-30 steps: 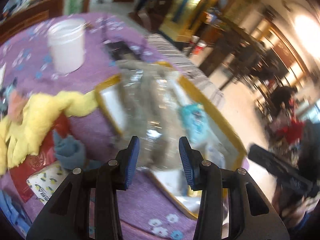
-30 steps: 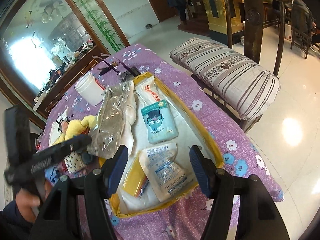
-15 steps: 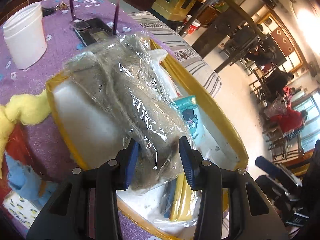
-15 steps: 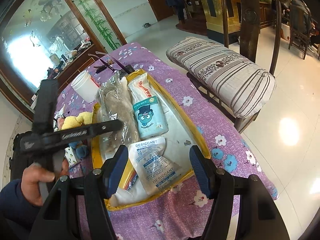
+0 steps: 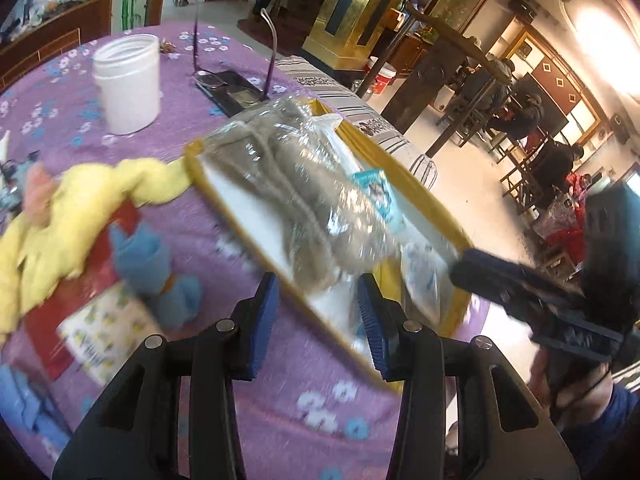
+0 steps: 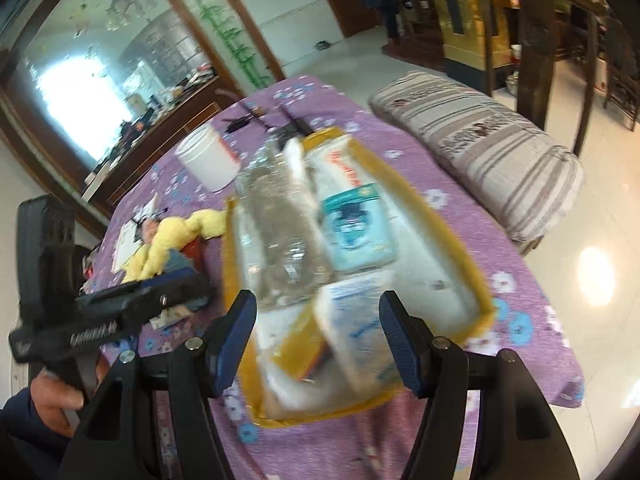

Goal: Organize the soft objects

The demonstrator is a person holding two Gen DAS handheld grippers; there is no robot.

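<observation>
A clear plastic bag of grey fabric (image 5: 288, 184) (image 6: 276, 232) lies along the left side of the white, yellow-rimmed tray (image 5: 400, 168) (image 6: 440, 224). My left gripper (image 5: 318, 292) is open just short of the bag's near end, with only tray rim and purple cloth showing between its pads. In the right wrist view it sits left of the tray, apart from the bag. My right gripper (image 6: 318, 308) hovers open and empty over the tray's near end. A blue wipes pack (image 6: 354, 228) and a desiccant packet (image 6: 356, 332) also lie in the tray.
Left of the tray on the purple flowered cloth lie a yellow plush toy (image 5: 72, 216), a blue soft toy (image 5: 152, 264), a patterned tissue pack (image 5: 108, 332) and a red packet. A white jar (image 5: 126, 80) and glasses (image 5: 228, 88) stand behind. A striped cushion (image 6: 492, 152) lies right of the table.
The bag went from over the tray's left rim to lying inside the tray. My left gripper then drew back off it toward the near left. The right gripper only drifted.
</observation>
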